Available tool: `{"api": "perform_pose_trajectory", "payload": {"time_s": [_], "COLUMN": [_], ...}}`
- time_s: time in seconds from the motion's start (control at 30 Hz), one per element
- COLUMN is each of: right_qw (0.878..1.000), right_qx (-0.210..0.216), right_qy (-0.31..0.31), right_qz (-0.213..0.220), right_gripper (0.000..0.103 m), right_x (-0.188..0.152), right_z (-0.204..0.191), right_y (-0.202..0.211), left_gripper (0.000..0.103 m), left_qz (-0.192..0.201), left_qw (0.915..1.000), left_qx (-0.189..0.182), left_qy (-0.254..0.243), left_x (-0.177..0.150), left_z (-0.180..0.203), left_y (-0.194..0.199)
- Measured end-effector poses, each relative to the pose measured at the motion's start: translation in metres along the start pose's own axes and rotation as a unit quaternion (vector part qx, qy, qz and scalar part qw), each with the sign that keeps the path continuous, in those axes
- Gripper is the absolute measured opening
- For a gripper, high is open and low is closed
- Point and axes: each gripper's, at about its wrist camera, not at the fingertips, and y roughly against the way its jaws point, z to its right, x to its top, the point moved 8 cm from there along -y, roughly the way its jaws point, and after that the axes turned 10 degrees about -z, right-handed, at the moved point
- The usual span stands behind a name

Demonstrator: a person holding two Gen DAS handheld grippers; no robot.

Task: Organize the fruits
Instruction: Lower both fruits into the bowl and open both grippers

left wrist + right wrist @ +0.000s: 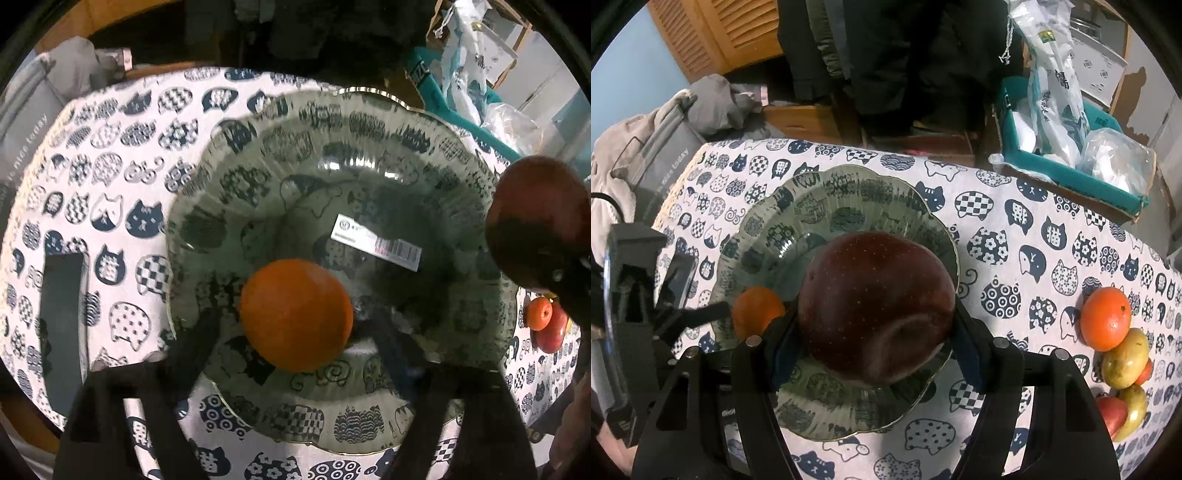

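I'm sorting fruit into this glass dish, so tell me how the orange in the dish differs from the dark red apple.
The orange is bright orange; the dark red apple is deep maroon with pale speckles. The orange lies in the glass dish, and the left hand-held gripper stands open around it; the apple is clamped in the right hand-held gripper above the dish. The apple looks bigger. Both are round, whole fruits.

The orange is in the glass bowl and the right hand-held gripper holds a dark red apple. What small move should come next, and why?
Probably lower the right hand-held gripper and release the apple into the glass bowl beside the orange: the apple is clamped above the bowl, and the left hand-held gripper stands open around the orange.
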Motion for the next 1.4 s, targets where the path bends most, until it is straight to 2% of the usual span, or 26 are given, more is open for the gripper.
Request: {"api": "perform_pose_trajectory", "payload": {"time_s": [0.37, 0.53, 1.0, 1.1, 1.23, 1.4], "right_qw": [1.000, 0.998, 0.993, 0.992, 0.994, 0.996], "right_qx": [0.014, 0.013, -0.001, -0.016, 0.007, 0.021], "right_qy": [0.002, 0.013, 0.045, 0.063, 0.071, 0.068], "right_qz": [-0.024, -0.054, -0.106, -0.107, -0.086, -0.060], "right_gripper": [0.072, 0.072, 0.072, 0.073, 0.082, 0.082], "right_x": [-0.003, -0.013, -0.037, -0.039, -0.034, -0.027], "right_z": [-0.010, -0.019, -0.035, -0.038, -0.045, -0.045], "right_y": [-0.016, -0.033, -0.060, -0.063, -0.053, -0.032], "left_gripper": [0.088, 0.088, 0.088, 0.088, 0.088, 0.088], "left_qz": [0.015, 0.033, 0.034, 0.038, 0.039, 0.055], "left_qw": [0.9997, 0.9990, 0.9968, 0.9964, 0.9962, 0.9947], "left_qx": [-0.003, 0.002, 0.006, 0.003, -0.003, -0.014], "left_qy": [0.019, 0.031, 0.072, 0.075, 0.077, 0.086], "left_x": [-0.015, -0.020, -0.027, -0.026, -0.026, -0.023], "left_z": [-0.023, -0.038, -0.063, -0.064, -0.063, -0.064], "left_y": [0.034, 0.051, 0.056, 0.060, 0.064, 0.079]}}
